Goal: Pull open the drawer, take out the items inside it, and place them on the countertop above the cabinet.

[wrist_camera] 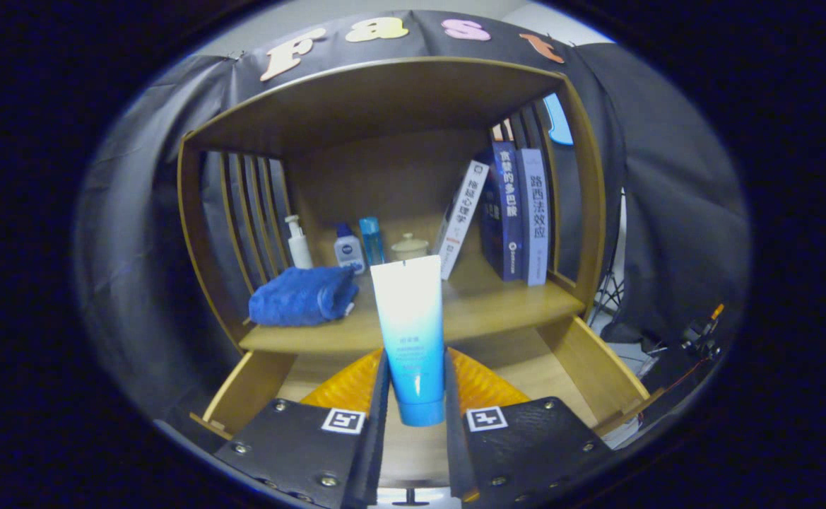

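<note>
Hand-held gripper [416, 396] pinching a cream tube [410, 332]
Both fingers press the tube's lower end, cap down, seemingly above the open drawer [589, 367], before the counter [483, 307]

The gripper [413, 396] points forward, its two fingers [377, 396] squeezing a tube [410, 332] standing upright between them.

A wooden cabinet [384, 212] stands against black cloth draping [674, 212] that forms the booth wall. Slatted side panels [250, 212] close it at nine and three o'clock. At twelve o'clock a strip of pale wall [356, 10] shows above the cloth. At four o'clock, tripod legs [605, 297] and loose cables [667, 353] sit on a light floor.
</note>
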Demonstrator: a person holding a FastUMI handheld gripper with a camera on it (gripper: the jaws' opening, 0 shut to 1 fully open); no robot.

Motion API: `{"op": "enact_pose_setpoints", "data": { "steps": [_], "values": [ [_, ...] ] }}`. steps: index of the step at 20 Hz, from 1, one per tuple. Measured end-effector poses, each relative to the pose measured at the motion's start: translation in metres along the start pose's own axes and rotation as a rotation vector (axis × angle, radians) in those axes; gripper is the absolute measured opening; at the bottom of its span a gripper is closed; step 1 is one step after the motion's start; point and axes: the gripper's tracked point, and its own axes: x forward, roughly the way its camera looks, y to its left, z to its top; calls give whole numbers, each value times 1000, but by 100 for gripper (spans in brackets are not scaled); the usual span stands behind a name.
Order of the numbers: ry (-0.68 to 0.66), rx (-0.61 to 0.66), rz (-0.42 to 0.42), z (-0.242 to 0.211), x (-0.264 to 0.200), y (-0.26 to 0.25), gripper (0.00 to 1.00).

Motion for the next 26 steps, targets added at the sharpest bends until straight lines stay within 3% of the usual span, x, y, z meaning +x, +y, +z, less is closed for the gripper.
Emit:
{"op": "enact_pose_setpoints", "data": {
  "steps": [5,19,26],
  "values": [
    [-82,24,24,34,27,19,38],
    [149,123,-12,-46,158,24,38],
    [63,56,-49,-35,201,19,38]
  ]
}}
